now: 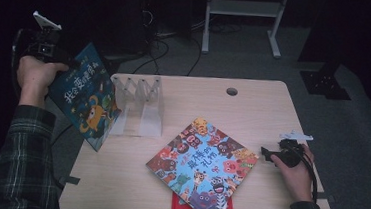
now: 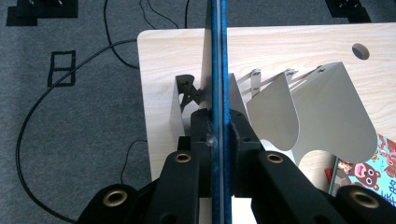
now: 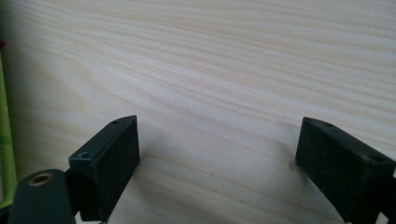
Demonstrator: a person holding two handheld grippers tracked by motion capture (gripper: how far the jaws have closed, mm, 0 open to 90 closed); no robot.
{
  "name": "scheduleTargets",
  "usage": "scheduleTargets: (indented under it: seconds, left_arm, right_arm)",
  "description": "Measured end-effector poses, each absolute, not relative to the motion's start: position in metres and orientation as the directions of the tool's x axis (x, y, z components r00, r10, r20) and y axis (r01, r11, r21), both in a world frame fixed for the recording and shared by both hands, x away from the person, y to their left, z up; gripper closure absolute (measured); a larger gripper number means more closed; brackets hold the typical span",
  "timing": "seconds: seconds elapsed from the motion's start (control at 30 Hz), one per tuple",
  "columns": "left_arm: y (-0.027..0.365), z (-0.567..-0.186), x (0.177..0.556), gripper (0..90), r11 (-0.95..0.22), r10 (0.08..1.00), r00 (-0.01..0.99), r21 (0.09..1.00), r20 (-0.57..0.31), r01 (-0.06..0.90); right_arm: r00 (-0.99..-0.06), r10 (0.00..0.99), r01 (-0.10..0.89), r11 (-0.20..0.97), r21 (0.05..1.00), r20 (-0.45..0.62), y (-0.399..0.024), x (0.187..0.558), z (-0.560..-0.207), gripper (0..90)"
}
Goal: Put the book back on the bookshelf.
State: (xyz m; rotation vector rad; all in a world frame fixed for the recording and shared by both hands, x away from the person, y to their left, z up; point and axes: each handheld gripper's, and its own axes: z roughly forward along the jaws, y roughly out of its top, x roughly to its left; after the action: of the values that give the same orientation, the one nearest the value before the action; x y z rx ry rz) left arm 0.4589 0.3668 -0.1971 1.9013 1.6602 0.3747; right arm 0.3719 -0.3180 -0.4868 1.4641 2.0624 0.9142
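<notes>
The left gripper (image 1: 64, 64) has its fingers clamped on the blue book's (image 1: 86, 96) edge — held upright at nine o'clock beside the clear rack (image 1: 138, 106), apparently for slotting in — while the right gripper (image 1: 270, 154) rests wide open on the counter (image 1: 253, 105).

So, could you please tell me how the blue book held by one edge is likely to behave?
The blue book probably stays fairly stiff: in the left gripper view its edge runs straight. Pinched near one corner by the left hand-held gripper, it may swing. Its cover looks glossy, so it could slip.
</notes>
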Motion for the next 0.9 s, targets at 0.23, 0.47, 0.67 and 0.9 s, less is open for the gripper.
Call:
scheduleTargets:
  seconds: [0.23,0.47,0.67,0.9]
  left_arm:
    - [0.372,-0.199,0.458,82.3,-0.06,0.966,0.198,0.601,-0.167,0.797]
    - [0.378,-0.201,0.453,74.1,-0.058,0.964,0.202,0.611,-0.17,0.79]
    - [0.379,-0.194,0.447,67.0,-0.092,0.97,0.212,0.626,-0.121,0.774]
    - [0.381,-0.181,0.44,64.6,-0.105,0.971,0.218,0.653,-0.095,0.75]
  right_arm:
    - [-0.337,0.941,0.644,0.218,0.733,0.016,-0.318,0.372,-0.487,12.6]
    - [-0.337,0.941,0.644,0.217,0.734,0.017,-0.318,0.372,-0.487,12.6]
    - [-0.337,0.941,0.644,0.217,0.734,0.017,-0.318,0.372,-0.487,12.6]
    - [-0.337,0.941,0.645,0.217,0.733,0.018,-0.318,0.372,-0.487,12.6]
